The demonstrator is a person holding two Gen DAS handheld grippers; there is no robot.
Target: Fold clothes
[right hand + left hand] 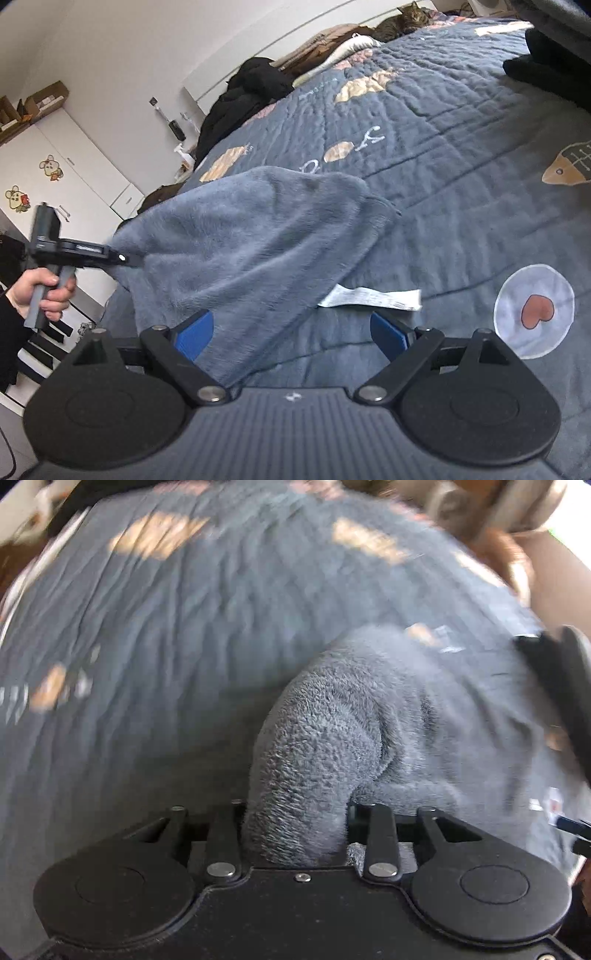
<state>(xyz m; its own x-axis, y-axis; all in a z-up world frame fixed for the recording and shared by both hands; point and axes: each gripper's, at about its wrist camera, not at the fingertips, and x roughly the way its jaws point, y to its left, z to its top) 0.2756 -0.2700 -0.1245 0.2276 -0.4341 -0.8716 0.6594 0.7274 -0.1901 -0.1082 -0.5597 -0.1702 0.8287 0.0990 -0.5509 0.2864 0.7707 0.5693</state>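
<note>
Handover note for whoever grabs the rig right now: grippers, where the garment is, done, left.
Left gripper: shut on a bunched edge of the grey fleece garment, lifting that side off the bed; a hand holds its handle.
Right gripper: open, blue pads wide apart, nothing gripped; the fleece drapes down toward its left pad.
Garment: partly raised, the rest lying on the blue quilt. A white paper slip lies beside it.
Done: one edge picked up. No finished fold visible.
Left: probably grab a second edge with the right gripper, spread it, fold it. A cat lies at the far end of the bed.
</note>
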